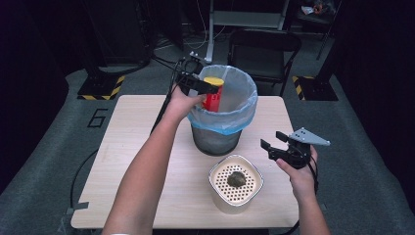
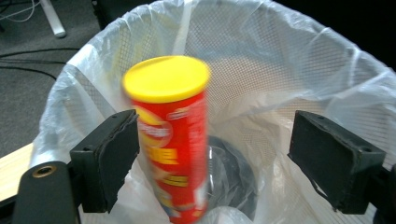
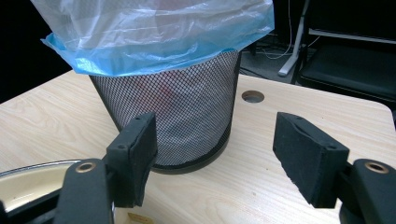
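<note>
A red chip can with a yellow lid [image 1: 213, 93] stands upright in the mouth of a black mesh bin [image 1: 215, 139] lined with a clear and blue bag [image 1: 244, 93]. My left gripper [image 1: 208, 90] hangs over the bin's left rim. In the left gripper view the can [image 2: 170, 135] is blurred and sits beside the left pad [image 2: 112, 158]. The right pad [image 2: 331, 158] is well clear of it, so my left gripper [image 2: 215, 154] is open. My right gripper [image 1: 274, 144] hovers to the right of the bin, open with nothing between its jaws [image 3: 215, 158].
A cream container [image 1: 215, 193] with a perforated top holds a dark lump [image 1: 237, 179] near the table's front. The wooden table [image 1: 132, 147] has a round hole [image 3: 252, 96] behind the bin [image 3: 187, 112]. A black chair [image 1: 264, 54] stands beyond the table.
</note>
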Motion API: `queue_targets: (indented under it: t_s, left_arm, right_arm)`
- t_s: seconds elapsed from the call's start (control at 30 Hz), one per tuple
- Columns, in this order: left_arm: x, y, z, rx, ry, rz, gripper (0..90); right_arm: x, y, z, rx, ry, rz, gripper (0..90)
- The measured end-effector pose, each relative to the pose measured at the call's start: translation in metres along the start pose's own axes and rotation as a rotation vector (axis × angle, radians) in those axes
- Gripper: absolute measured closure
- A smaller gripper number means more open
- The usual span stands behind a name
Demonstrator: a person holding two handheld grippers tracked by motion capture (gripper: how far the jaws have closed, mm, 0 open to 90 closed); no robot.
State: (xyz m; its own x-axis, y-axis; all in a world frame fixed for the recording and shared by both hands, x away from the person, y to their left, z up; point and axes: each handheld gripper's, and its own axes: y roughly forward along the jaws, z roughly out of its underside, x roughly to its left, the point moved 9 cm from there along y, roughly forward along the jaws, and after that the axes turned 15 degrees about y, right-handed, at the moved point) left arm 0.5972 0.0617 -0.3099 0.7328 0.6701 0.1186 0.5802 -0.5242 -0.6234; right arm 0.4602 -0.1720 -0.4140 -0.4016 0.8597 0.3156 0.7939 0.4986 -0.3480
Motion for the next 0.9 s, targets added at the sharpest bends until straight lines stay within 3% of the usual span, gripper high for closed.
queue_targets:
  t_s: [0.27,0.5,0.63,0.73,0.9]
  left_arm:
    - [-0.004,-0.029,0.002,-0.029,0.029,0.033,19.7]
    - [-0.007,-0.059,0.014,-0.058,0.058,0.067,24.3]
    - [-0.007,-0.077,0.035,-0.071,0.067,0.083,27.2]
    - [-0.005,-0.082,0.046,-0.07,0.067,0.08,27.9]
    - [0.004,-0.09,0.074,-0.076,0.035,0.072,29.2]
  right_arm:
    - [0.0,-0.001,0.0,0.0,0.002,0.002,30.1]
    - [-0.001,-0.001,-0.001,-0.002,0.004,0.004,30.1]
    - [0.0,-0.001,0.001,0.004,0.0,0.007,30.1]
    - [0.0,-0.001,0.001,0.005,-0.001,0.008,30.1]
    - [0.0,0.001,0.002,0.008,-0.006,0.008,30.2]
